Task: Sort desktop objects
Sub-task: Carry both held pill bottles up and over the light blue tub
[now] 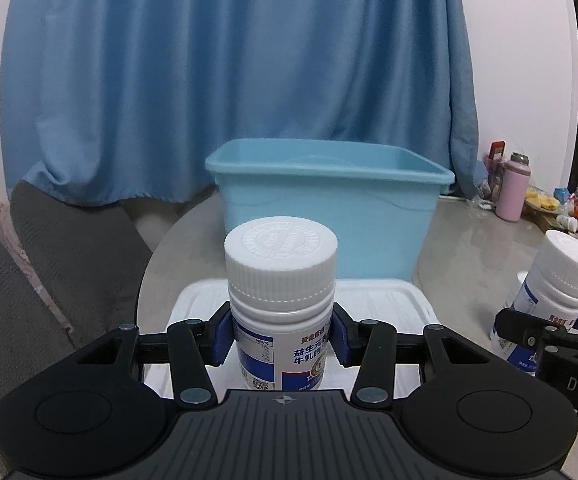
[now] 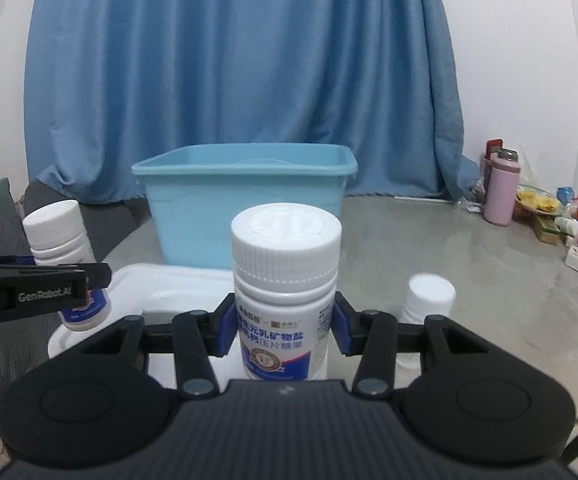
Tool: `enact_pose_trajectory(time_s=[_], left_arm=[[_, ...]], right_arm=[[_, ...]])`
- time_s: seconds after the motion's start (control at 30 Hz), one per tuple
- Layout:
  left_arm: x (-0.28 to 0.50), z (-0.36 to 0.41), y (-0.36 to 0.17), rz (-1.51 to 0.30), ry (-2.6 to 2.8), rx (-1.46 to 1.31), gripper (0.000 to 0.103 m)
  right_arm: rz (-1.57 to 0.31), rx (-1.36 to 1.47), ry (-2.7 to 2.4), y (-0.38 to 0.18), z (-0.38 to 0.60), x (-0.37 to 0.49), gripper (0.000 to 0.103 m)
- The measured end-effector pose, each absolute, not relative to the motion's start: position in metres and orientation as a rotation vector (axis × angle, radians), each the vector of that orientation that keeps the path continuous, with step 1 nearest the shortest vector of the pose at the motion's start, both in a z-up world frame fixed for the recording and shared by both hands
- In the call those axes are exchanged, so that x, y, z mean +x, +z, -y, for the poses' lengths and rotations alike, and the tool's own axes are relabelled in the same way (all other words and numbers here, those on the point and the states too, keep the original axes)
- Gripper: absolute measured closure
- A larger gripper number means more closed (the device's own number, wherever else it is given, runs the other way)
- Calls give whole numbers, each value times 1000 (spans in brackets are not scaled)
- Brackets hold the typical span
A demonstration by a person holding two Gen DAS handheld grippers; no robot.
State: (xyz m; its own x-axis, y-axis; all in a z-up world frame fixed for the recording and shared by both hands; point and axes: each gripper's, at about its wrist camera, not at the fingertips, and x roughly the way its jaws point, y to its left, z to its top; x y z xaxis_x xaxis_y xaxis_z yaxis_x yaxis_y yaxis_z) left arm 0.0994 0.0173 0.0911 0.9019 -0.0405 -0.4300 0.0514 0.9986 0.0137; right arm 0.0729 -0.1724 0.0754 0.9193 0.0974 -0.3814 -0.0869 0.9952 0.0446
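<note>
My left gripper (image 1: 282, 338) is shut on a white pill bottle (image 1: 281, 280) with a ribbed cap and blue label, held upright above a white tray (image 1: 385, 300). My right gripper (image 2: 285, 330) is shut on a second white pill bottle (image 2: 287, 268) of the same kind. Each wrist view catches the other hand's bottle: the right one (image 1: 549, 292) at the right edge, the left one (image 2: 63, 248) at the left edge. A light blue plastic bin (image 1: 329, 196) (image 2: 245, 200) stands open just beyond the tray. A third white bottle (image 2: 429, 298) stands on the table to the right.
The grey round table (image 2: 469, 264) has a pink flask (image 2: 501, 188) and a clutter of snack packets (image 2: 569, 216) at its far right. A blue curtain (image 1: 229, 80) hangs behind the bin. A grey cushioned sofa (image 1: 49, 260) lies off the table's left edge.
</note>
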Motion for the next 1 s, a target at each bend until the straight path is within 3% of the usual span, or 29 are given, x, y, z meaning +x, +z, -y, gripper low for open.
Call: enact_pose_trajectory(time_s=[1.0], left_arm=[[308, -24, 185, -405, -105, 25, 55]], right_arm=[[-293, 31, 41, 151, 161, 242, 55]])
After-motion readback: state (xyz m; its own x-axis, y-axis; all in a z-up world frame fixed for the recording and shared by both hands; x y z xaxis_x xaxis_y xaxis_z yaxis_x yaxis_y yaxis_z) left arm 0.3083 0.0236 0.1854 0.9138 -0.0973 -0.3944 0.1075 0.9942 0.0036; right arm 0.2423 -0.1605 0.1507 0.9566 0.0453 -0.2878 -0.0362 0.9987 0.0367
